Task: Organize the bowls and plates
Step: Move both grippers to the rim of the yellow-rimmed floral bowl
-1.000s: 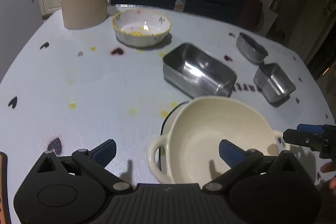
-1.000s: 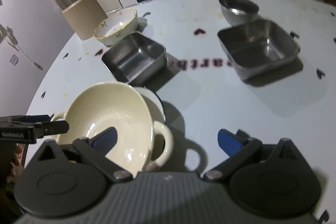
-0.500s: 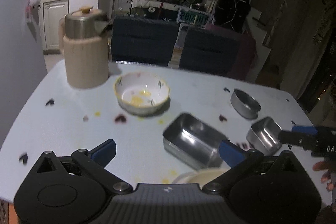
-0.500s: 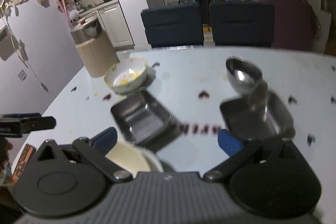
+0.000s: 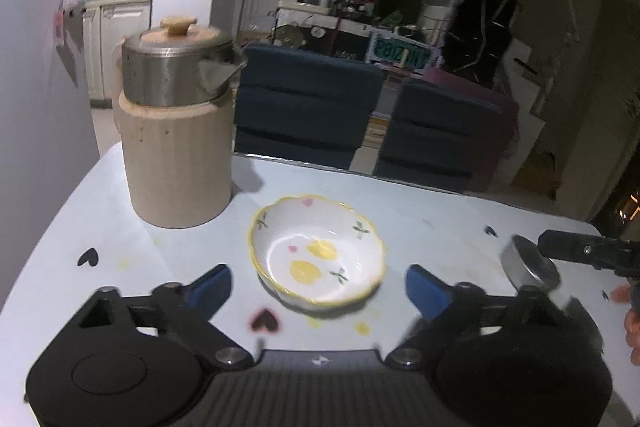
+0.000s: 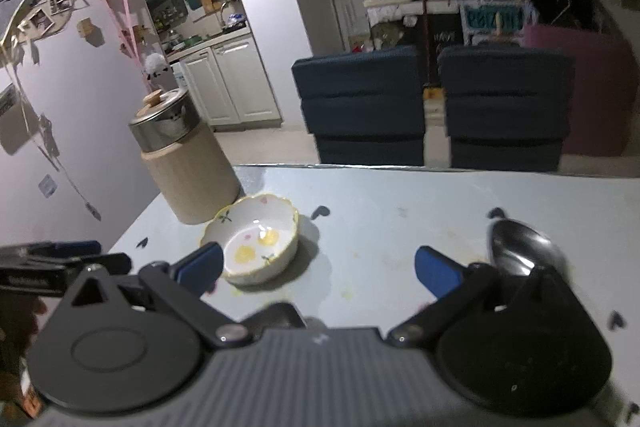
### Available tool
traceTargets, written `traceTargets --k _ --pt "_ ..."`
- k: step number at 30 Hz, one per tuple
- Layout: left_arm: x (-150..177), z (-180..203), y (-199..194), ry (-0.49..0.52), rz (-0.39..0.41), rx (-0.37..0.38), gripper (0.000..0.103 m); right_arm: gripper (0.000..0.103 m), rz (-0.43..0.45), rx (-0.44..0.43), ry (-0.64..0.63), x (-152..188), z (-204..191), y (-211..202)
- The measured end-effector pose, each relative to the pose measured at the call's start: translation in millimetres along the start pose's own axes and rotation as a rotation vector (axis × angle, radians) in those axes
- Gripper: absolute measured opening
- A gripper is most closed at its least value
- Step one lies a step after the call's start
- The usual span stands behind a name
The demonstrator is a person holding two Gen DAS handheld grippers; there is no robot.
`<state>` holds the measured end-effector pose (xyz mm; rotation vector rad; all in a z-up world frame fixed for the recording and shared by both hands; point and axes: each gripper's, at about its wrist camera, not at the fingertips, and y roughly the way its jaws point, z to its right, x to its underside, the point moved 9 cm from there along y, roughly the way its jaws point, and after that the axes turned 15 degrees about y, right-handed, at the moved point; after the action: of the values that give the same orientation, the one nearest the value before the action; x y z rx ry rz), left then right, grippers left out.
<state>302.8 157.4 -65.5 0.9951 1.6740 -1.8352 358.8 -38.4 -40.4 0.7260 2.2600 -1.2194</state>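
My left tongs [image 5: 318, 285] and right tongs [image 6: 318, 267], both spread wide and empty, flank the yellow-rimmed white ceramic bowl [image 5: 318, 259] beside the beige jug [image 5: 176, 147].

Both cameras rode low over the near side of the table [image 5: 100, 235], each looking forward past its own blue-tipped fingers toward the dark chairs [image 5: 304, 107] and shelving beyond. The left wrist view faced the flowered bowl [image 5: 318, 259] almost head-on and sat close to it. The right wrist view stood further right and back, seeing that same flowered bowl [image 6: 252, 243] off to its left. Both caught the beige jug [image 5: 176, 139] and the small steel bowl [image 6: 524, 251].
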Motion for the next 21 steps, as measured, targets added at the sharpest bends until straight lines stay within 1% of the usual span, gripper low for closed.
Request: traceTargets --k 2,4,6,7,9,10,11,14,16,18,20,21 --pt "0 -12 17 -0.030 -0.011 -0.004 0.082 0.098 -0.023 -0.011 0.022 -5 0 20" --pt "1 -24 34 -0.066 -0.026 0.007 0.075 0.094 -0.039 -0.009 0.027 -9 -1 42" --pt "3 -34 49 -0.095 -0.045 0.006 0.069 0.082 -0.076 -0.034 0.020 -8 -6 63" --pt "4 -38 56 -0.105 -0.051 0.005 0.066 0.079 -0.094 -0.042 0.030 -7 -7 71" --pt "4 -46 70 -0.119 -0.064 0.008 0.064 0.067 -0.130 -0.062 0.065 -6 -9 92" --pt "4 -50 78 -0.122 -0.071 0.007 0.063 0.065 -0.140 -0.067 0.079 -5 -11 100" --pt "4 -52 84 -0.123 -0.080 0.006 0.062 0.063 -0.145 -0.063 0.088 -4 -11 109" --pt "8 -59 103 -0.123 -0.121 0.000 0.055 0.058 -0.155 -0.032 0.086 1 -10 131" --pt "10 -62 112 -0.121 -0.139 -0.005 0.050 0.053 -0.172 -0.025 0.107 4 -9 141" --pt "13 -63 118 -0.116 -0.151 -0.006 0.046 0.038 -0.204 -0.022 0.123 8 -9 152" --pt "14 -64 124 -0.110 -0.162 -0.011 0.042 0.035 -0.222 0.003 0.121 10 -6 166" --pt "15 -65 127 -0.109 -0.165 -0.010 0.036 0.035 -0.222 0.009 0.119 11 -6 169"
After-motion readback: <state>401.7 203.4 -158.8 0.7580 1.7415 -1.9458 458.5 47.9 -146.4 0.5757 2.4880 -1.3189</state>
